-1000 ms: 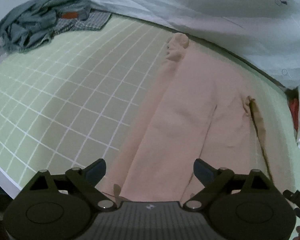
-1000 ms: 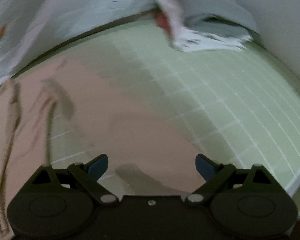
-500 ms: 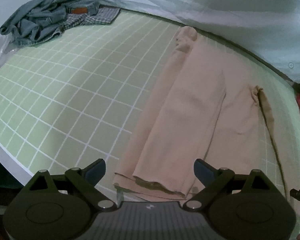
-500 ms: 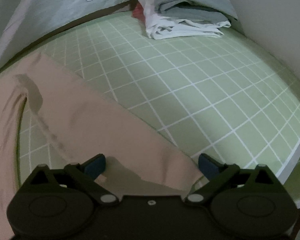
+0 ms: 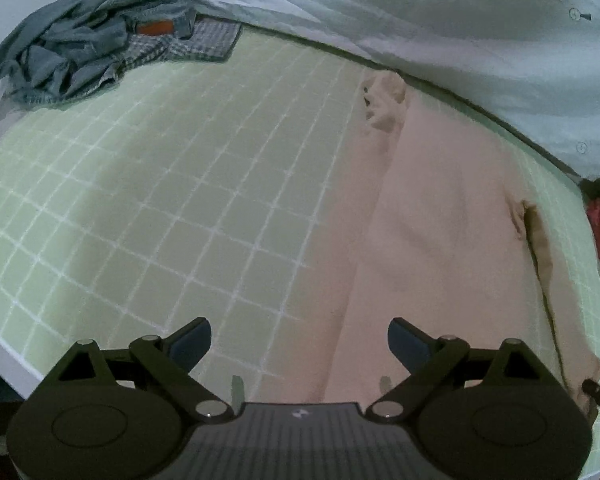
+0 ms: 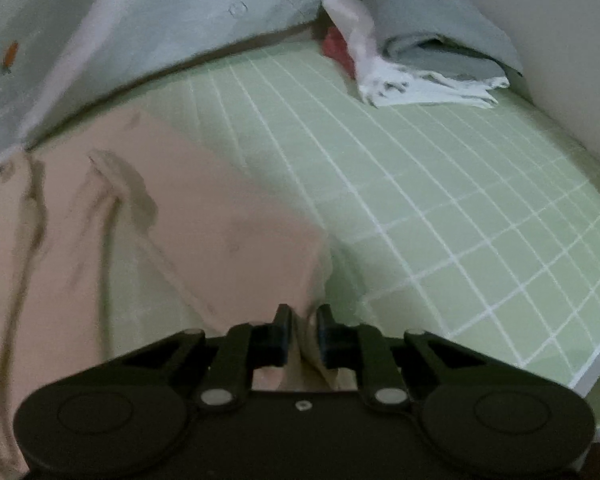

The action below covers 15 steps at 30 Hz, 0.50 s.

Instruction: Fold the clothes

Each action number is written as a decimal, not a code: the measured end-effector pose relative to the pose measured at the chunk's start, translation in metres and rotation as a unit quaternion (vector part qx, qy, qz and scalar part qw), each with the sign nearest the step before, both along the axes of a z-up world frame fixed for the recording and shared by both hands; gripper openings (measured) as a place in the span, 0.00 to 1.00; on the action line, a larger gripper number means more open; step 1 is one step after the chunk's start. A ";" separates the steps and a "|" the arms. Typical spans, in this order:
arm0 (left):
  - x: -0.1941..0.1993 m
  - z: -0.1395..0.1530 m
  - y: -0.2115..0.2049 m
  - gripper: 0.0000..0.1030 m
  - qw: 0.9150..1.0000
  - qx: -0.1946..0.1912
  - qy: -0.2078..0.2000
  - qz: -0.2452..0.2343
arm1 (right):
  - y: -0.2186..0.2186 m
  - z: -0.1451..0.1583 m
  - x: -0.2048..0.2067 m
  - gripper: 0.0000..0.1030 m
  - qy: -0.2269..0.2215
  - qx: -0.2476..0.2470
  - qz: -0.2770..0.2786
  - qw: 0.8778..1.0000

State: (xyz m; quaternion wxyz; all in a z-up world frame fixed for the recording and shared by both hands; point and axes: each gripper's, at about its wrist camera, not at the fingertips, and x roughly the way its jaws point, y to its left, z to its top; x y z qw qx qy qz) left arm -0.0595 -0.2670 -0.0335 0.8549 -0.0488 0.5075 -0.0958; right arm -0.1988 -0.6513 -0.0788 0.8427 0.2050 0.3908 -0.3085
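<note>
Pink trousers (image 5: 439, 232) lie spread on a green gridded sheet (image 5: 160, 208), legs running toward me. My left gripper (image 5: 300, 340) is open and empty, low over the left leg's near end. In the right wrist view the trousers (image 6: 180, 220) fill the left half. My right gripper (image 6: 301, 328) is shut on the hem of the right leg, and the cloth bunches up between its fingers.
A heap of grey-blue clothes (image 5: 84, 40) lies at the far left corner. A white quilt with carrot prints (image 5: 419, 20) runs along the back. A stack of white, grey and red clothes (image 6: 411, 56) sits at the far right. The bed's edge (image 6: 591, 372) is near right.
My right gripper has closed on the right leg's hem. My left gripper has moved forward over the left leg's end, so the hem is now hidden under it.
</note>
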 end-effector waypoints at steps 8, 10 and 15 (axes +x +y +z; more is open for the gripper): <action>0.023 0.006 0.029 0.92 1.000 -0.018 -0.004 0.017 | 0.059 0.037 0.059 0.14 -0.106 0.074 0.086 0.988; 0.026 0.005 0.034 0.92 0.999 -0.024 -0.002 0.026 | 0.072 0.035 0.075 0.18 -0.116 0.121 0.111 0.980; 0.030 0.005 0.035 0.92 0.998 -0.035 -0.003 0.049 | 0.075 0.030 0.077 0.54 -0.122 0.173 0.099 0.972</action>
